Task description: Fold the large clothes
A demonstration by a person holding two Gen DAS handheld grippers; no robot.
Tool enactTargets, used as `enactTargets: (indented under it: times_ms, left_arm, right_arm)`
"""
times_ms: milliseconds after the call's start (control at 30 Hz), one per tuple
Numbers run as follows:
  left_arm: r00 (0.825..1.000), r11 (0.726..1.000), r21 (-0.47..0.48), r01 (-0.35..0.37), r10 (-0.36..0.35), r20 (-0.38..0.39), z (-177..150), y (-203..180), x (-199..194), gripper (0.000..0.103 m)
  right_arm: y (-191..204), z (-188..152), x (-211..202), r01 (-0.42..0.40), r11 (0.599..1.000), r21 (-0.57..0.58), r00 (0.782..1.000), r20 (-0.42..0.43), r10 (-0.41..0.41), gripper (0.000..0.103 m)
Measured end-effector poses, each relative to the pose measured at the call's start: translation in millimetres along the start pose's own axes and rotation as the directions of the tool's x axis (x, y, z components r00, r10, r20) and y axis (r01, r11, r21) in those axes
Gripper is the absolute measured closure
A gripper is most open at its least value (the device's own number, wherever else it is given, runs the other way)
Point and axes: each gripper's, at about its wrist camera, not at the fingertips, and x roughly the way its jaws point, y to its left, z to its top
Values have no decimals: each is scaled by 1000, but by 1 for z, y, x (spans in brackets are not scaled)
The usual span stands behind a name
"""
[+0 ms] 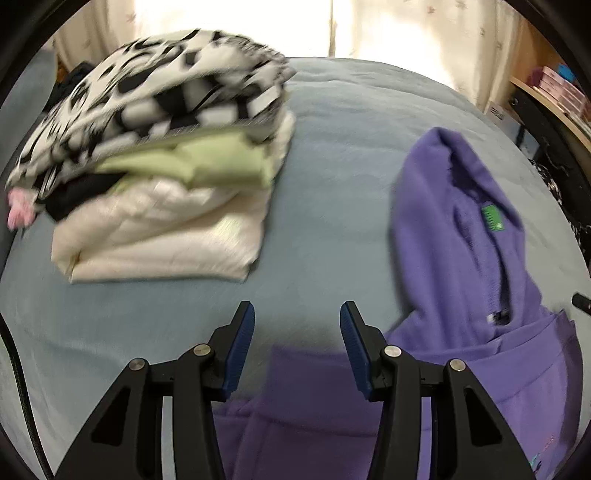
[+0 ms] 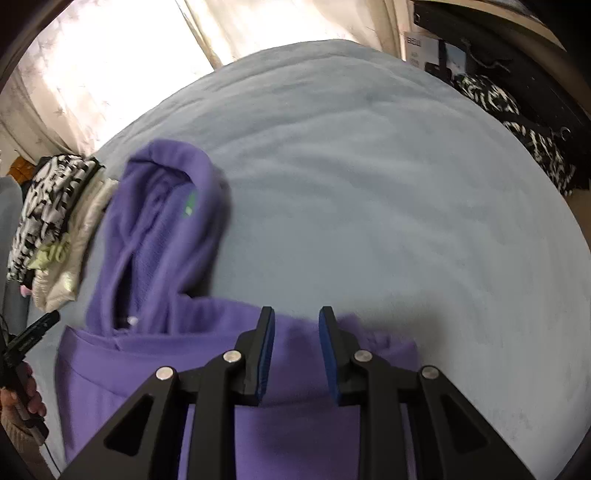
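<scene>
Purple hoodie lies on the bed, on a pale blue blanket. Hood points away from both cameras, toward the curtains. Green neck label shows inside the hood opening. Body of the hoodie spreads flat at the near edge, under both tools. In the right wrist view the same hoodie sits left of centre, hood slumped and open, body running under the fingers.

Left hand-held gripper: jaws spread, nothing between the blue pads. It hangs above the bare blanket just off the hoodie's left edge; purple fabric shows below and to the right of it. No contact visible.

Right hand-held gripper: jaws parted by a narrower gap, pads clear of the cloth. It's over the hoodie's upper body, just right of the hood base. No fabric pinched that I can see; the frame is motion-blurred, so fine contact is hard to judge.

Stack of folded clothes sits on the bed to the left, apart from the hoodie: cream garment at the bottom, light green piece above it, black-and-white patterned item on top. A bit of pink fabric pokes out at the stack's left end.

Right wrist view also catches the left tool at the far left edge, with the person's hand gripping its handle. Dark patterned fabric lies at the bed's far right edge.
</scene>
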Motion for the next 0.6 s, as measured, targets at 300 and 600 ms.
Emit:
enactTargets:
  times_ms: [300, 600]
  left_arm:
    - [999, 997, 73, 21, -23, 32, 40, -43, -4, 56]
    - [997, 993, 82, 82, -81, -18, 67, -75, 40, 50]
  right_arm:
    - [29, 40, -13, -49, 998, -40, 998, 41, 50, 67]
    - [57, 73, 23, -141, 990, -29, 990, 21, 142, 60]
